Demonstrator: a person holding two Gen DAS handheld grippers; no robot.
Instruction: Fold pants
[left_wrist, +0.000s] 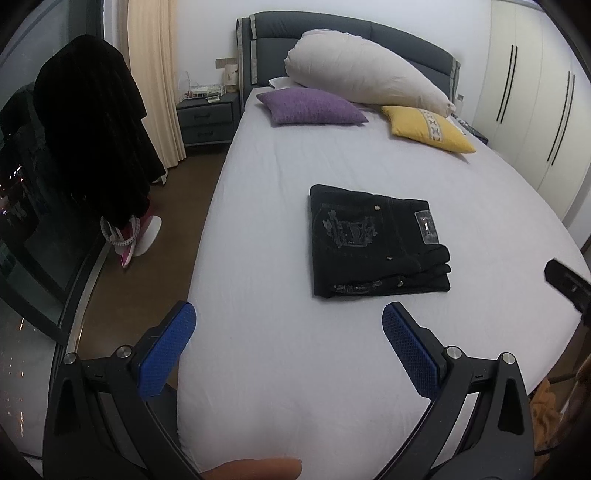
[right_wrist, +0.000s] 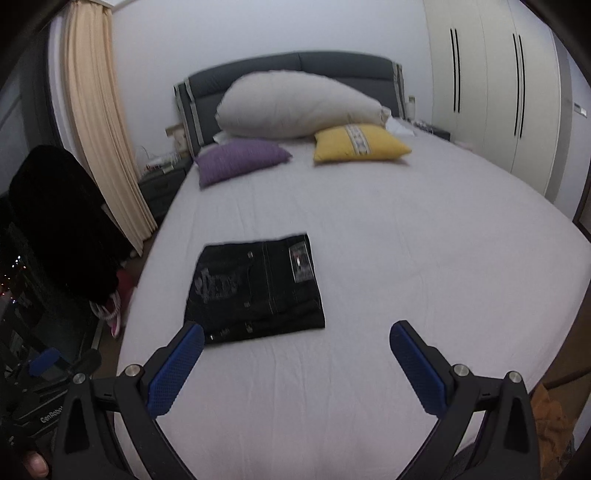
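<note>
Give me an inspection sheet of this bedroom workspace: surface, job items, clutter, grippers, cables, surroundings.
Surface: bed with a pale sheet, a few light creases.
Job's things: black pants folded into a compact rectangle, lying flat near the middle of the bed, untouched.
Clutter: purple cushion, yellow cushion and a large white pillow at the headboard, apart from the pants.
Grippers: left gripper open and empty, short of the pants; right gripper open and empty, one of its fingers near the pants' front edge.
Cables: nothing seen.
Surroundings: nightstand, curtain, wardrobe, dark garment hanging beside the bed.
</note>
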